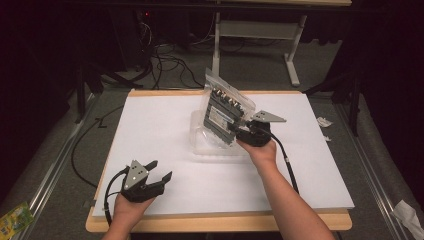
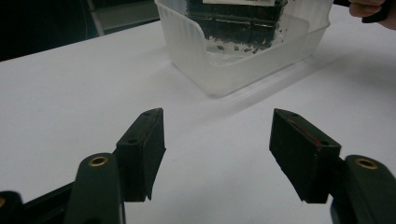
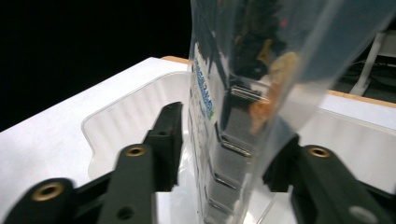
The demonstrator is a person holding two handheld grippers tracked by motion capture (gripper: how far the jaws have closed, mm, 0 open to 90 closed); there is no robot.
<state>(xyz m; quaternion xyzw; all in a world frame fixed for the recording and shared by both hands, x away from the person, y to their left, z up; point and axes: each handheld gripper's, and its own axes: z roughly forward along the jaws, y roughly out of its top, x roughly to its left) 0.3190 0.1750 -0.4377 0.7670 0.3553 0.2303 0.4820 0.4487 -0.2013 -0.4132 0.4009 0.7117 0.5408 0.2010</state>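
A clear plastic bag holding a grey finned electronic module (image 1: 223, 107) stands tilted in a translucent plastic bin (image 1: 200, 143) at the middle of the white table. My right gripper (image 1: 241, 131) is shut on the bag's lower right side. In the right gripper view, the bag (image 3: 233, 116) sits between both jaws above the bin (image 3: 121, 116). My left gripper (image 1: 160, 171) rests open near the table's front left, with nothing between its jaws. In the left gripper view, the left gripper (image 2: 217, 144) points at the bin (image 2: 224, 70) farther back.
The white sheet (image 1: 160, 125) covers a wooden tabletop with a bare front edge (image 1: 220, 222). Cables (image 1: 165, 62) and a desk frame (image 1: 292, 60) lie on the floor behind. A yellow-green packet (image 1: 12, 217) lies on the floor at bottom left, and white scraps (image 1: 324, 121) to the right.
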